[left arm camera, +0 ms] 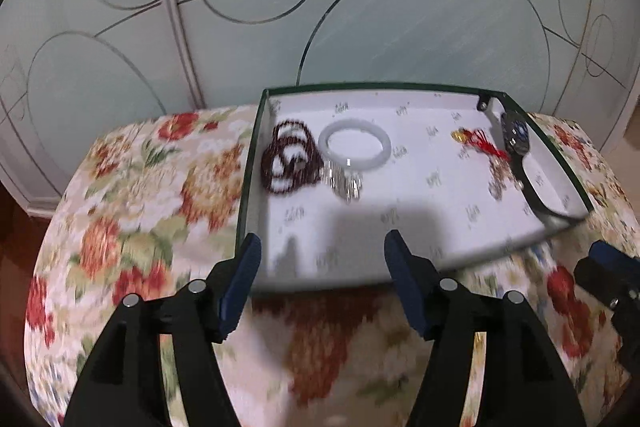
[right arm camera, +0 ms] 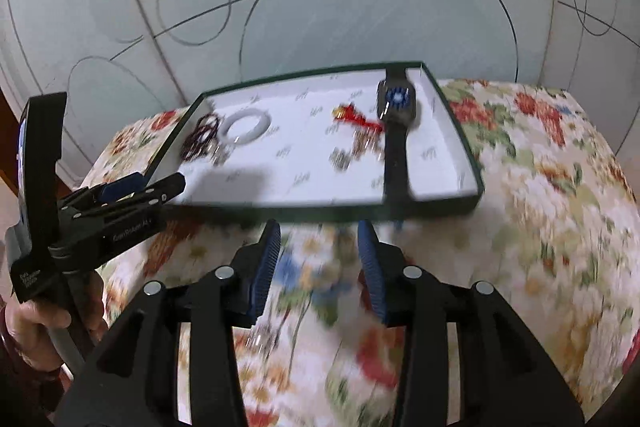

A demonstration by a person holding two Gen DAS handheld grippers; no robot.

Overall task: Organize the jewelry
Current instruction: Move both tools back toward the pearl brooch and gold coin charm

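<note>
Showing the shallow dark-green box with a white printed lining (left arm camera: 256, 163) at the centre of both views, resting on a floral cloth-covered table (left arm camera: 132, 211) before a frosted glass panel with etched circles (left arm camera: 420, 27). All the jewelry lies inside the box: a coiled string of dark red beads (left arm camera: 286, 157) and a white jade-like bangle (left arm camera: 355, 143) touch each other in its left part, with a small silver chain piece (left arm camera: 344, 183) just below the bangle; a red tassel charm with a gold bead (left arm camera: 478, 143) and a black-strapped wristwatch with a dark dial (left arm camera: 516, 137) lie along its right wall, the strap resting against the rim. The left gripper (left arm camera: 322, 279) stands with its blue pads well apart over the near edge of the box, nothing between them; the right gripper (right arm camera: 318, 267), lower centre of its own view, is parted more narrowly and likewise empty, over bare cloth in front of the box. Risks, as judgement: both views are smeared, so a hurried reach could strike the low near wall and slide the light box on the cloth; the beads, bangle and chain are bunched, so a pinch on one may drag its neighbours; the watch strap over the rim could snag and tip out.
</note>
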